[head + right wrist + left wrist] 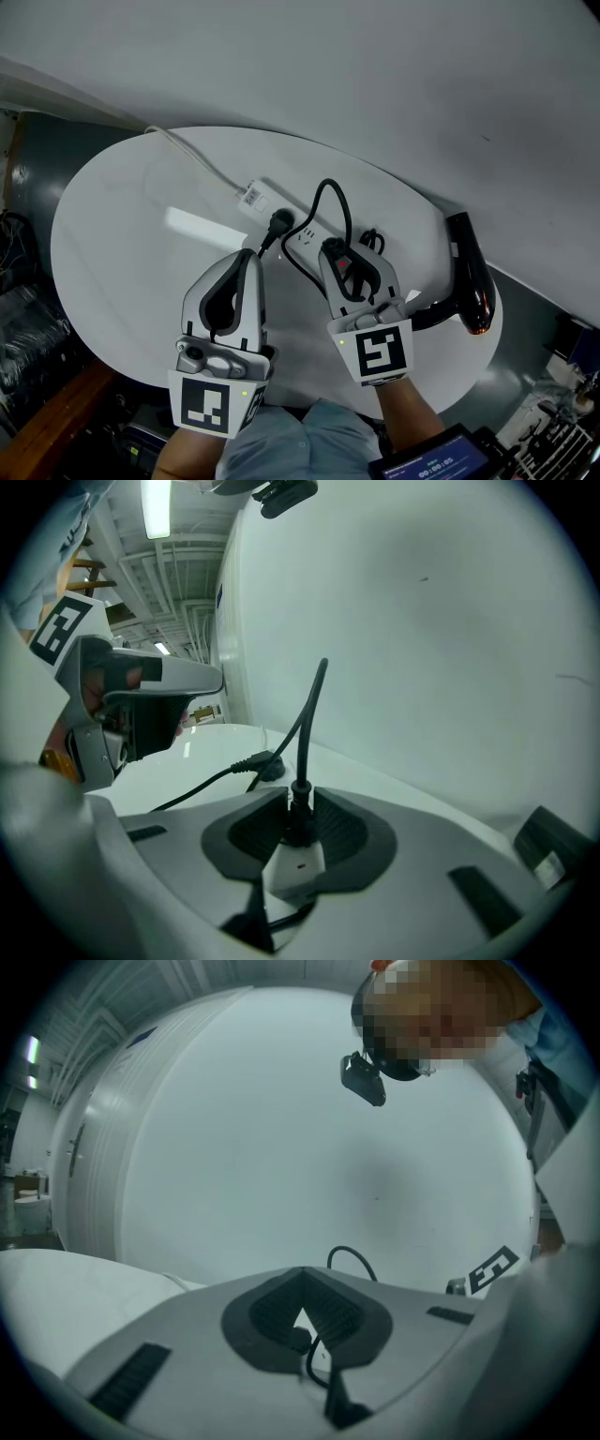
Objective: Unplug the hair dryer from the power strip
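On the round white table lies a white power strip with two black plugs in it. One plug stands between the pads of my right gripper. These close in on both sides without clearly pressing it, and its cord loops upward. The other plug sits just beyond my left gripper, whose tips meet on nothing. The black hair dryer lies at the table's right edge. In the left gripper view the left gripper shows its tips touching.
The strip's white cable runs off the table's far left edge. A white wall stands close behind the table. Dark floor and clutter surround the table, and a screen sits at the lower right. In the right gripper view the left gripper hangs alongside.
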`<move>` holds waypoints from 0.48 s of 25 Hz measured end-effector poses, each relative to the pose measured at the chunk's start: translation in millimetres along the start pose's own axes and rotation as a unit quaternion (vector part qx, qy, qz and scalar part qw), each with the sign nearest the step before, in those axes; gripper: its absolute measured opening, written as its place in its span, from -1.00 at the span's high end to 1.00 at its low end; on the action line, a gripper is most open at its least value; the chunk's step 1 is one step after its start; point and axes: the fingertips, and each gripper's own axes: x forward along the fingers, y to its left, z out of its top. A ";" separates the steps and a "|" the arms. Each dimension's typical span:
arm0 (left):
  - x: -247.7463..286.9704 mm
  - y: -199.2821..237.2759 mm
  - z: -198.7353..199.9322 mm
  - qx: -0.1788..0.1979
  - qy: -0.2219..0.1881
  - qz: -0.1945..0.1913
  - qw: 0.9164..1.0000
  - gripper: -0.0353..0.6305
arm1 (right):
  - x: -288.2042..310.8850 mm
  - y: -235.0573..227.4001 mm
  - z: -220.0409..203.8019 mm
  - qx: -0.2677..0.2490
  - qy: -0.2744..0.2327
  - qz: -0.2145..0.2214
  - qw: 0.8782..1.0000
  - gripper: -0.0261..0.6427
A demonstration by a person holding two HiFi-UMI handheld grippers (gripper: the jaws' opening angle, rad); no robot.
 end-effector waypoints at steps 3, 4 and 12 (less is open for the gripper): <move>1.1 1.8 1.4 0.005 -0.003 -0.001 1.000 0.90 | 2.2 0.3 0.0 -0.005 0.007 -0.001 1.000 0.72; 1.7 2.0 2.8 0.009 -0.006 -0.002 1.000 0.90 | 2.3 0.3 0.2 -0.003 0.008 -0.002 1.000 0.72; 3.8 0.0 9.1 0.023 -0.017 -0.008 1.000 0.90 | 1.0 0.8 6.7 0.011 -0.006 -0.004 1.000 0.76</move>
